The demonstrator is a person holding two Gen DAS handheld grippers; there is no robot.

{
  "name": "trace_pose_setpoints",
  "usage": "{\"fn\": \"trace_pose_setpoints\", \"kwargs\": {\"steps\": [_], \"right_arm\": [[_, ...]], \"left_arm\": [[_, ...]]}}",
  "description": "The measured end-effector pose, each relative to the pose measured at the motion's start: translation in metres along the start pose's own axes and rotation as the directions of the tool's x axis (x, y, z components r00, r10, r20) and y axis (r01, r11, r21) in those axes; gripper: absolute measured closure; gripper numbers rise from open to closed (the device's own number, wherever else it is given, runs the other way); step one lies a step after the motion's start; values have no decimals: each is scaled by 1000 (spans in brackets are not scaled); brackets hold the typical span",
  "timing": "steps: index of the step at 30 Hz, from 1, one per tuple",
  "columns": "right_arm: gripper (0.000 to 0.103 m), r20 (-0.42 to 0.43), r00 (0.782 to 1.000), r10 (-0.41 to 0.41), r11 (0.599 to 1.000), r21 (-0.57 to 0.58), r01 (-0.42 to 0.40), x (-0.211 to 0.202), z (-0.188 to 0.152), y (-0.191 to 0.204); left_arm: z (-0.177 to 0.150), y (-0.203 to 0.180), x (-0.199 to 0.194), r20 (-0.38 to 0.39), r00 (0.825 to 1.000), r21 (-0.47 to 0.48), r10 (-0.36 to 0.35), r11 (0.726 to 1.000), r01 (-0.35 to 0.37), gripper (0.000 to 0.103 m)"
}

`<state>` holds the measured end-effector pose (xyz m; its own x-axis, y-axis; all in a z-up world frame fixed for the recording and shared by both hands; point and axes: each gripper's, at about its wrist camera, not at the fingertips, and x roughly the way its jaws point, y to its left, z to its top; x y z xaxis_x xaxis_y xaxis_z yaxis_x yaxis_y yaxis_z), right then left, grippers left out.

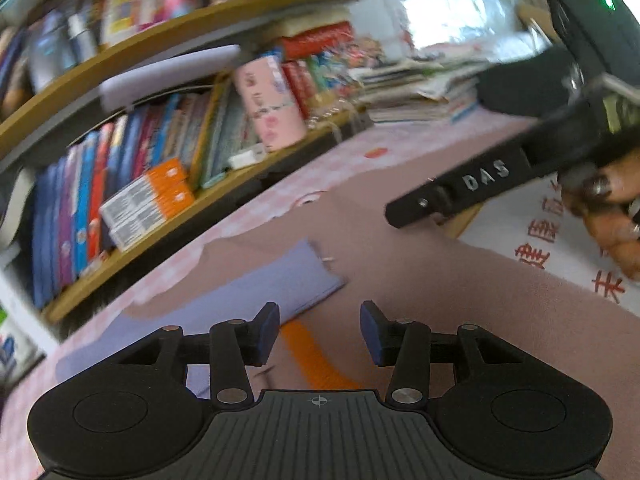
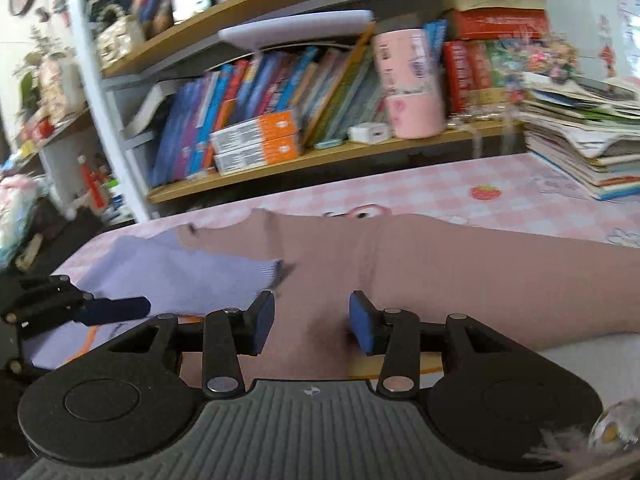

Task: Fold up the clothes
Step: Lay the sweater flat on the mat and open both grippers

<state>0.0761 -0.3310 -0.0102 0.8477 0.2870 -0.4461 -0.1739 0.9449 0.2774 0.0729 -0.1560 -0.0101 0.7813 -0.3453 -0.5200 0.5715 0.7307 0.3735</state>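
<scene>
Pink-brown cloth, the garment (image 2: 460, 276) we are folding, lies spread flat over most of a table covered in a pink checked tablecloth (image 2: 420, 184). Going from left to right in the right wrist view, we first see our left gripper (image 2: 116, 310) at the far left edge, its dark blue pads low over a lavender piece of clothing (image 2: 172, 276). From this side angle we cannot tell how its fingers stand, but in its own camera view the left gripper (image 1: 320, 332) has its two fingers apart, with nothing between them. The lavender piece lies on the left part of the table, its ribbed edge overlapping the pink-brown garment, and an orange stripe (image 1: 316, 356) shows on the cloth beneath the left gripper.

Next comes our right gripper (image 2: 312, 326), in the middle of its own view, fingers spread wide and holding nothing, just above the pink-brown garment. In the left wrist view we see the right gripper from the side at the upper right, held by a hand (image 1: 608, 216) with dark nail polish.

Behind the table stands a wooden bookshelf (image 2: 320, 156) packed with colourful books, and at the far right a stack of magazines (image 2: 580, 136) rests on the tablecloth. Both views are blurred.
</scene>
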Motion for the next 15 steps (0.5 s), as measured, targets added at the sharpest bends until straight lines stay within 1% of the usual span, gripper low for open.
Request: {"fn": "trace_pose_setpoints", "kwargs": {"steps": [1, 3, 5, 9, 11, 13, 15], "right_arm": [[63, -2, 1000, -2, 1000, 2, 2, 0, 0, -1], [63, -6, 1000, -7, 1000, 6, 7, 0, 0, -2], [63, -11, 1000, -9, 1000, 0, 9, 1, 0, -1], [63, -20, 1000, -21, 1000, -8, 21, 2, -1, 1], [63, -21, 999, -30, 1000, -5, 29, 2, -1, 0], [63, -25, 999, -29, 1000, -4, 29, 2, -2, 0], [63, -30, 999, -29, 1000, -2, 29, 3, -3, 0]], "left_arm": [[2, -6, 5, -4, 1000, 29, 1, 1000, -1, 58], [6, -16, 17, -16, 999, 101, 33, 994, -32, 58], [9, -20, 22, -9, 998, 145, 60, 988, -58, 58], [15, -20, 35, -19, 995, 188, 100, 978, -95, 58], [17, -19, 41, -22, 994, 201, 111, 974, -104, 61], [17, -20, 44, -22, 993, 212, 112, 972, -105, 70], [15, -17, 49, -38, 992, 214, 122, 971, -111, 97]]}}
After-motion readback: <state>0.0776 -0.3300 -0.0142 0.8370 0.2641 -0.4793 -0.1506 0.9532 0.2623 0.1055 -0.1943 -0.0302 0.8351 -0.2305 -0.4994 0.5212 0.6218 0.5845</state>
